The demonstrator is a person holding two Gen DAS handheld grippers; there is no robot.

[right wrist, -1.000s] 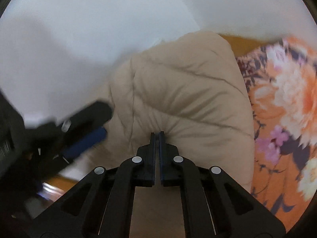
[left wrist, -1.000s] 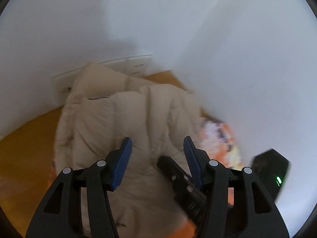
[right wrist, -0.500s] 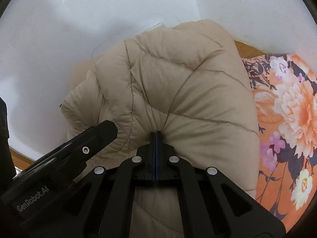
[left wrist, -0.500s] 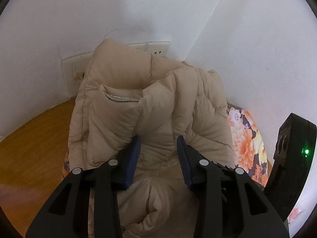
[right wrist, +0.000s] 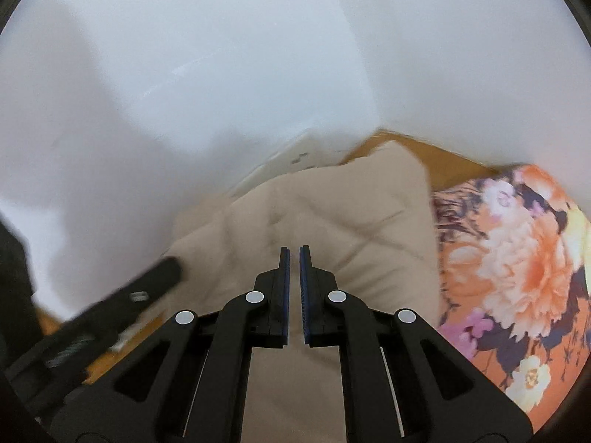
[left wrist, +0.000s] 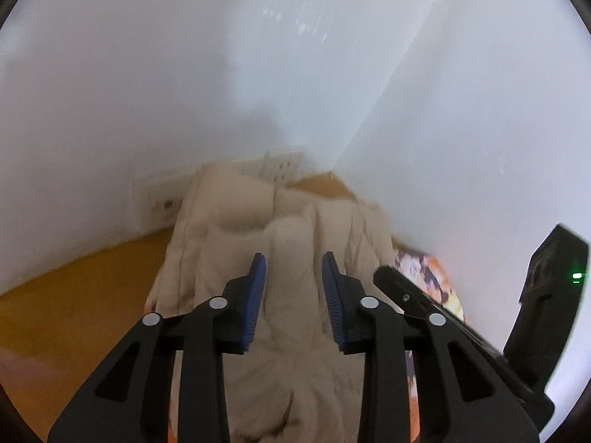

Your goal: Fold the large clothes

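A beige quilted puffer jacket [left wrist: 284, 258] lies bunched in a room corner, against the white walls; it also shows in the right wrist view [right wrist: 332, 214]. My left gripper [left wrist: 293, 269] is open and empty above the jacket, its blue pads apart. My right gripper [right wrist: 294, 258] has its jaws parted by a narrow gap with nothing between them, just above the jacket. The right gripper's finger shows in the left wrist view [left wrist: 413, 299]. The left gripper's finger shows in the right wrist view [right wrist: 122, 302]. Both views are motion-blurred.
An orange floral cloth [right wrist: 517, 265] lies under and to the right of the jacket, also visible in the left wrist view [left wrist: 432, 273]. Wooden surface [left wrist: 74, 302] extends left. White walls meet in a corner [left wrist: 332, 162] with wall sockets [left wrist: 280, 162] behind the jacket.
My right gripper was shut on a jacket fold and has let it go, its jaws now slightly apart. My left gripper's jaws have widened. Both grippers have pulled back and up from the jacket.
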